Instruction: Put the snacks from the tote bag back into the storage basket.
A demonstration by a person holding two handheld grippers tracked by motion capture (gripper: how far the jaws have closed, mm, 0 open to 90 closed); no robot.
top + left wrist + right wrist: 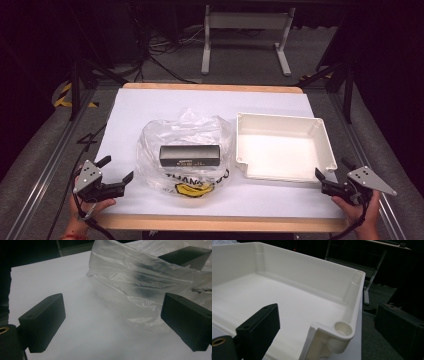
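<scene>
Presently, the black rectangular box (190, 155) lies inside the crumpled clear plastic bag (185, 150) at mid-desk, left of the empty white plastic tray (280, 147). Left gripper (118, 172) and right gripper (331, 180) stand with jaws apart, holding nothing. Advisable: pinch bag film only, then draw the box out level.

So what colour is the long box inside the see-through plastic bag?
Black; the long box shows best in the high view.
</scene>
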